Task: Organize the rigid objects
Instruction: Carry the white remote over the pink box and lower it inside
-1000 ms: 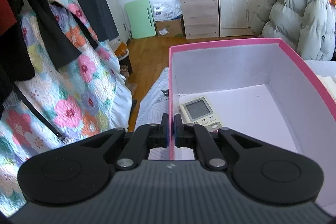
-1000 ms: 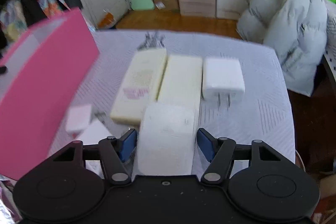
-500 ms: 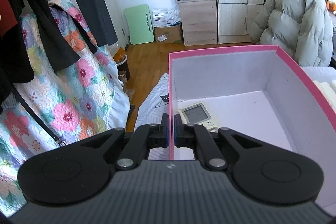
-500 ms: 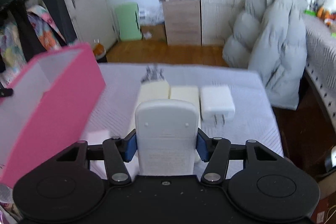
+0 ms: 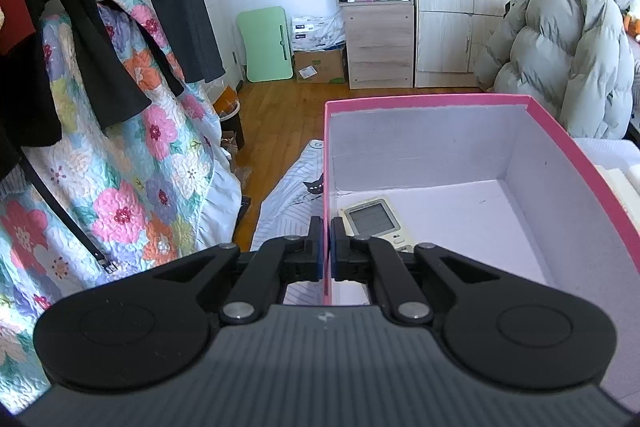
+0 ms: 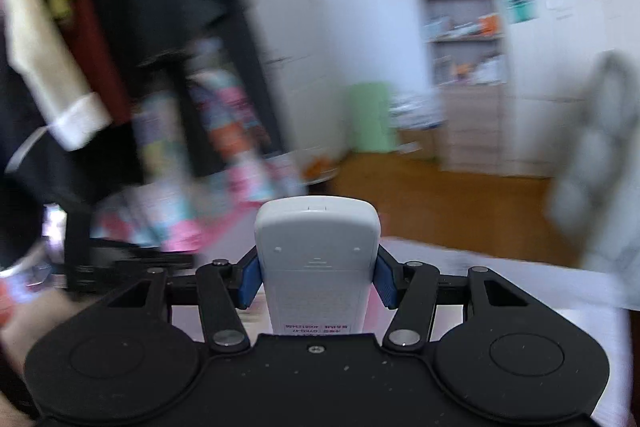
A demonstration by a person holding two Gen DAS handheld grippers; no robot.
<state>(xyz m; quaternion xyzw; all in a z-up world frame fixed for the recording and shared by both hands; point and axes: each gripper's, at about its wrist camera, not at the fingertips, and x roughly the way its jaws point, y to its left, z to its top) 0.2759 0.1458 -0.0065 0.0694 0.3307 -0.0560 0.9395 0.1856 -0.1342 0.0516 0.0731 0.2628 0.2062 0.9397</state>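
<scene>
My left gripper (image 5: 326,251) is shut on the left wall of a pink box (image 5: 424,103) with a pale lining. A cream remote with a grey screen (image 5: 374,221) lies face up in the box's near left corner. My right gripper (image 6: 316,279) is shut on a white remote (image 6: 316,251), back side up with a label near my palm, held up in the air. The right wrist view is blurred by motion and the box shows only as a pink smear (image 6: 216,223) behind the left finger.
A floral quilt (image 5: 120,179) and dark hanging clothes (image 5: 80,39) are at the left. A grey puffer coat (image 5: 560,47) is at the right. A wooden shelf unit (image 5: 376,7) stands at the back. Cream objects (image 5: 620,187) lie right of the box.
My right gripper has lifted the white remote off the bed and swung left and up, so the other white objects dropped out of view. My left gripper has raised and tilted the box slightly.
</scene>
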